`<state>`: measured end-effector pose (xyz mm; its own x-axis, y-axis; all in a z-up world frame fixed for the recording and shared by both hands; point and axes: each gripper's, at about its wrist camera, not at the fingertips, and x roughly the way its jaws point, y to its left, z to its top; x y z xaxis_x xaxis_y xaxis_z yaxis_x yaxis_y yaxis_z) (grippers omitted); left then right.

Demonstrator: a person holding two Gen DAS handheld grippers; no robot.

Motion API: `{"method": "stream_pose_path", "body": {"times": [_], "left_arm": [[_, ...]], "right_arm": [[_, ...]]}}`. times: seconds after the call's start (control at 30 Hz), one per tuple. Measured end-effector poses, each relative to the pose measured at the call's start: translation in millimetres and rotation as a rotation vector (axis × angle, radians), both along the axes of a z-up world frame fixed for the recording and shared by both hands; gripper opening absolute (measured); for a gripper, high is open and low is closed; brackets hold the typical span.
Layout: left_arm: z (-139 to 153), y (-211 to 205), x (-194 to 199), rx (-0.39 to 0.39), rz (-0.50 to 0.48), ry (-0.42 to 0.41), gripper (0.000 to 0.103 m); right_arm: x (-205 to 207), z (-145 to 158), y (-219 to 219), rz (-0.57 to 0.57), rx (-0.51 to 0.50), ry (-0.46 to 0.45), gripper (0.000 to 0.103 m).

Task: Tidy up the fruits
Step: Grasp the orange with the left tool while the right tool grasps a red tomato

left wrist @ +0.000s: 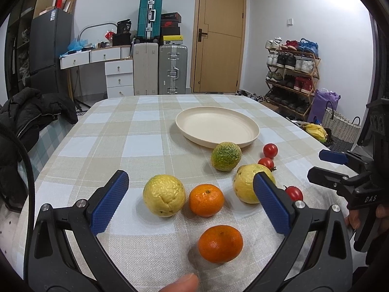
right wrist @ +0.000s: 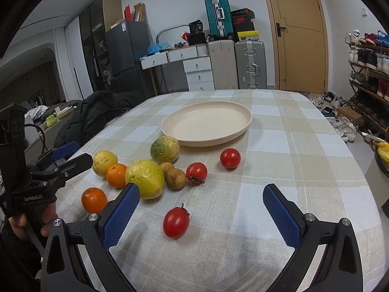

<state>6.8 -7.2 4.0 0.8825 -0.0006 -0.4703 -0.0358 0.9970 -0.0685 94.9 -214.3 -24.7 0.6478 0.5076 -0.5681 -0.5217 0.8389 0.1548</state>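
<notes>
Hovering wide open, left hand-held gripper [left wrist: 190, 202] is framing a mandarin [left wrist: 220, 243] at lower centre; right hand-held gripper [right wrist: 201, 209], also released, is framing a plum tomato [right wrist: 176, 222]. Tomato looks soft, slippery: pinch mid-body gently. Plate [right wrist: 170, 131] is sitting empty, upper centre of the worktop [right wrist: 304, 170].

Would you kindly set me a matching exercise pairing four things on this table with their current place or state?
Things:
1. plate
2. green-mottled fruit
3. nearest tomato
4. left tongs

States:
A. open, holding nothing
B. lying alone ahead of the right tongs
C. empty
D. right beside the plate's near rim

Pairs: 1-C, 2-D, 3-B, 4-A
</notes>
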Motion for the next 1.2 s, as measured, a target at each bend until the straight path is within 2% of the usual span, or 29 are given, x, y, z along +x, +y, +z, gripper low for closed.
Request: {"method": "stream_pose_path", "body": {"times": [0.07,0.2,0.3,0.43,0.47,0.5,0.57,0.67,0.77,0.83,0.9,1.07,1.1,1.2], "left_arm": [[-1.4,-2.7,-2.5,0.001,-0.013,0.012,0.102],[-3.9,-4.5,-2.4,-0.02,-0.036,0.074,0.102],[-9.6,-6.7,-0.6,-0.002,-0.031,0.131,0.102],[-16.9,-6.9,-0.6,-0.039,-0.058,0.19,0.102],[-18.5,-7.3,-0.4,-0.043,-0.059,0.199,0.102],[-20.5,-7.5,-0.4,-0.041,-0.056,0.211,0.102],[-24.7,-9.3,-1.0,-0.026,-0.057,0.225,0.102],[-32.0,-10.5,0.7,-0.007,-0.069,0.255,0.1],[-35.6,-9.7,1.7,-0.014,-0.095,0.266,0.092],[-35.8,-13.2,2.3,-0.007,-0.101,0.283,0.085],[-38.6,-13.6,3.5,-0.007,-0.115,0.297,0.083],[-42.5,-23.8,-0.1,0.014,-0.169,0.319,0.076],[-44.1,-25.5,0.0,0.02,-0.174,0.324,0.073],[-50.4,-29.5,1.8,0.018,-0.193,0.354,0.053]], "right_arm": [[2.8,-1.7,-0.3,-0.01,-0.021,0.016,0.103],[8.9,-5.3,-3.8,0.014,0.019,0.104,0.103],[14.2,-11.3,-1.6,-0.012,-0.017,0.161,0.103],[14.2,-17.3,2.2,0.025,-0.013,0.214,0.103],[13.7,-18.9,4.8,0.036,-0.024,0.22,0.099],[12.6,-20.3,7.5,0.045,-0.03,0.221,0.089],[11.8,-24.4,14.3,0.078,-0.049,0.241,0.081],[8.0,-30.0,21.5,0.097,-0.067,0.237,0.078],[5.2,-30.9,26.1,0.118,-0.073,0.236,0.075],[4.0,-30.5,26.8,0.127,-0.072,0.235,0.07],[2.2,-30.5,27.5,0.136,-0.073,0.233,0.062],[2.3,-30.9,26.9,0.139,-0.06,0.233,0.058],[2.3,-31.1,26.9,0.138,-0.062,0.231,0.057],[2.2,-31.4,27.0,0.138,-0.061,0.23,0.057]]}}
